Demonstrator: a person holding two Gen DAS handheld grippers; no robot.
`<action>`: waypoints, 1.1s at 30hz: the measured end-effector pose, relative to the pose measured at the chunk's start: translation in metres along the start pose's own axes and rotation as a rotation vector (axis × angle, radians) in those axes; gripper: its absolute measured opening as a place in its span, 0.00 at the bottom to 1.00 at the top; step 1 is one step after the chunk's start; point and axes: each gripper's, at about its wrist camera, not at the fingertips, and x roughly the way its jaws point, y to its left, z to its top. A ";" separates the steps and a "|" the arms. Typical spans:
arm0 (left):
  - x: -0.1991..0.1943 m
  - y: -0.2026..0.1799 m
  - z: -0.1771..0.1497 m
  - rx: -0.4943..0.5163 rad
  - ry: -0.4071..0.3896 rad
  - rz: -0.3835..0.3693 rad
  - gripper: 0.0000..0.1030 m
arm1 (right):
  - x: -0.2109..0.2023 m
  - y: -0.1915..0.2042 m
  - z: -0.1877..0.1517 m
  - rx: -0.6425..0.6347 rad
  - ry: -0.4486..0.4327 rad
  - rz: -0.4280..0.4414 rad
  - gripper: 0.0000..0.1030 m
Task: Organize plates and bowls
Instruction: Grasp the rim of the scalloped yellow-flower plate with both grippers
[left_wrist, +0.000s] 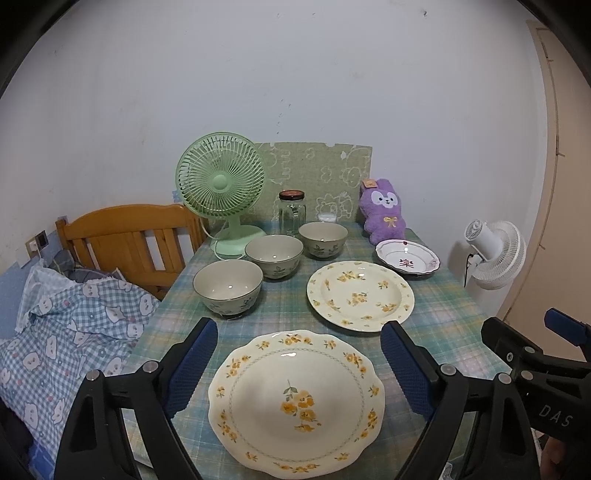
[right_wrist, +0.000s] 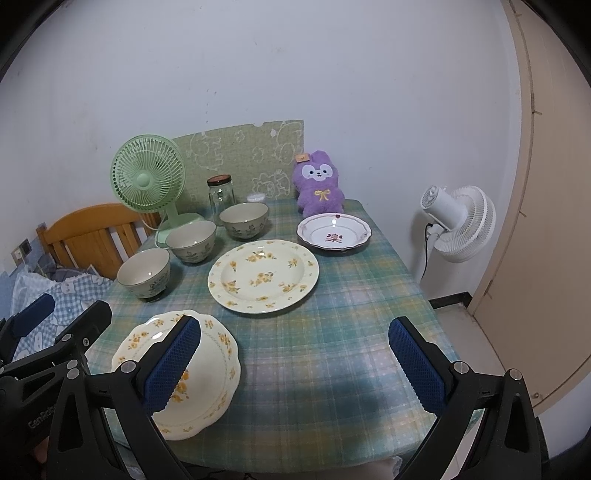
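Plates and bowls sit spread over the checked table. From the left wrist view, the scalloped plate lies nearest, between the fingers of the left gripper — jaws spread wide, holding nothing. Beyond it is the round plate, then the small plate by the purple toy. Three bowls run in a diagonal row toward the green fan, with a jar behind them. The right gripper shows at the right edge.

From the right wrist view, the right gripper hangs over bare cloth — jaws spread, empty. Its left finger covers part of the scalloped plate. The round plate, small plate and bowls lie beyond, apart from one another.
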 end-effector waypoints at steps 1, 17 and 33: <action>0.002 0.001 0.001 -0.003 0.004 0.002 0.88 | 0.002 0.000 0.001 -0.002 0.003 0.003 1.00; 0.061 0.028 0.001 -0.020 0.136 0.031 0.80 | 0.066 0.038 0.013 -0.024 0.136 0.019 0.95; 0.142 0.055 -0.051 -0.039 0.352 0.067 0.78 | 0.156 0.060 -0.031 -0.019 0.327 0.011 0.89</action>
